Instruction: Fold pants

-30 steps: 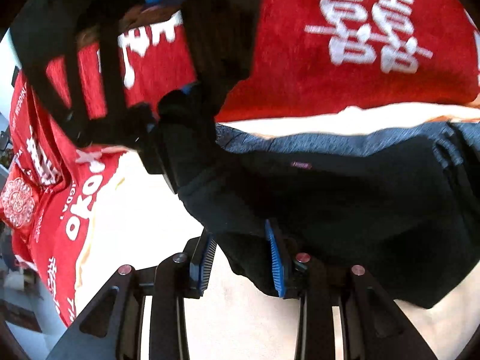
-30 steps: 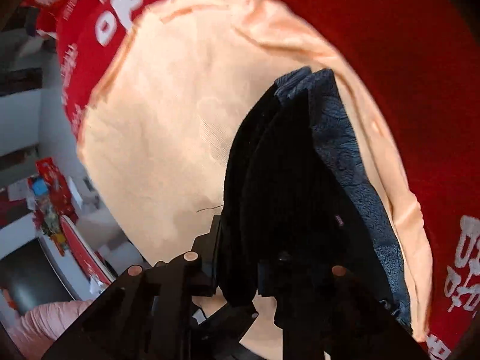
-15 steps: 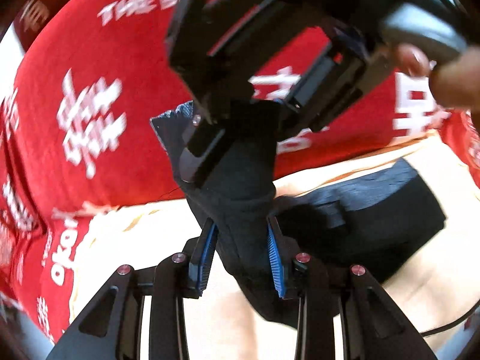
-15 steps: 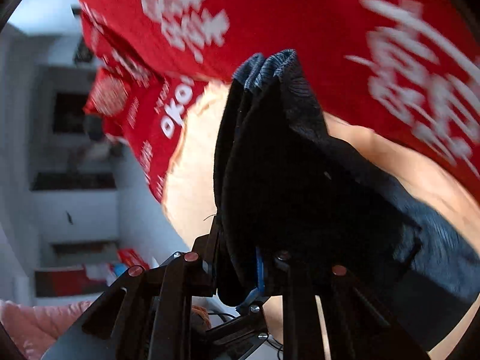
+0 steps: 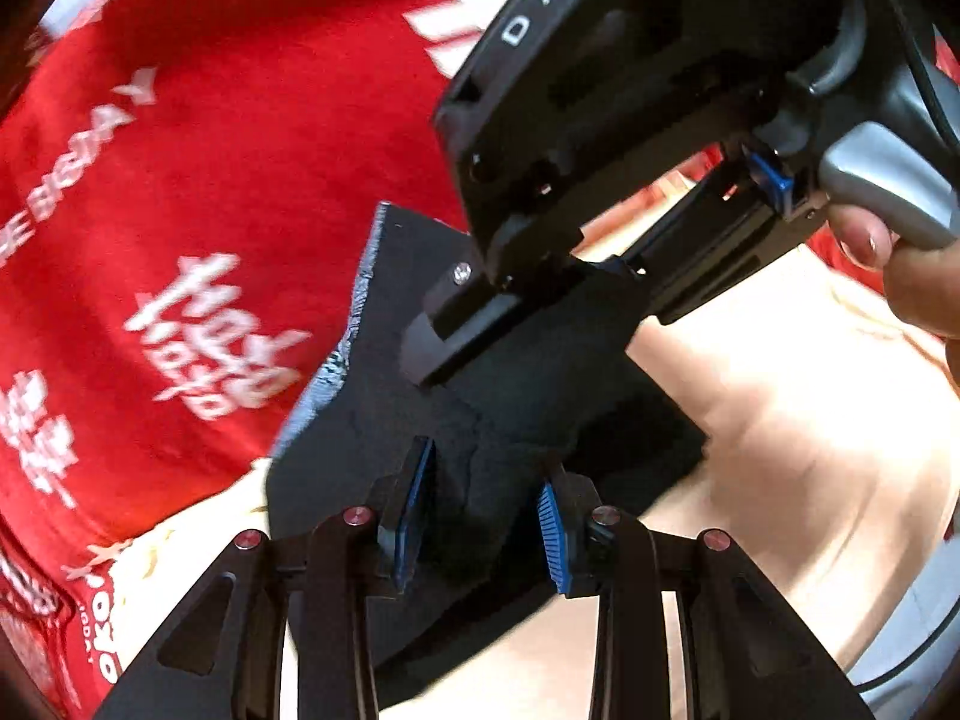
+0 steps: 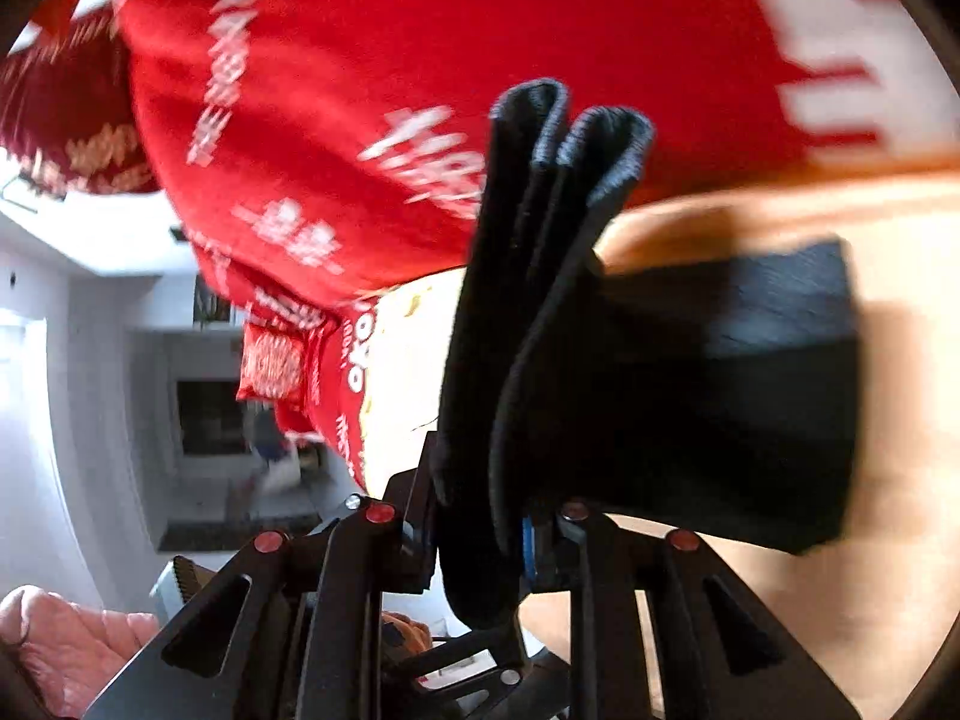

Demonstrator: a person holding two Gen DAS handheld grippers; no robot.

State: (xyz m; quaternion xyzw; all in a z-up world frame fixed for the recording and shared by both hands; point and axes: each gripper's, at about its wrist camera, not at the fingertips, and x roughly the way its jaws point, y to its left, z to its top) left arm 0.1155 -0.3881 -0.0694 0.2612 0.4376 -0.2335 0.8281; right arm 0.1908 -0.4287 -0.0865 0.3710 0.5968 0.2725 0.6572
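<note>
Between the blue pads of the left gripper (image 5: 483, 525) sits a thick bunch of the dark pants (image 5: 420, 360), and the jaws are narrow, clamped on that fabric; the cloth rises from the pads, lifted clear of the pale peach sheet (image 5: 780, 450) beneath, and its grey ribbed hem runs up the left edge against the red blanket (image 5: 240, 150) with its white lettering; just above, in the left wrist view, the right gripper (image 5: 516, 324) comes in from the upper right, its black finger lying flat on the same piece of pants, and a hand (image 5: 900, 264) wraps the grey handle at the right edge; switch to the right wrist view and the right gripper (image 6: 480, 525) has folded layers of the pants (image 6: 600, 360) packed between its fingers, the jaws easing open at this moment with the fabric still filling the gap between the pads; two rounded folded edges stand up side by side above the jaws, and the rest of the garment stretches away to the right as a dark band over the peach sheet (image 6: 870, 600); the red blanket (image 6: 360, 90) fills the top of that view, blurred; a room with white walls shows at the left, too blurred to read in detail
</note>
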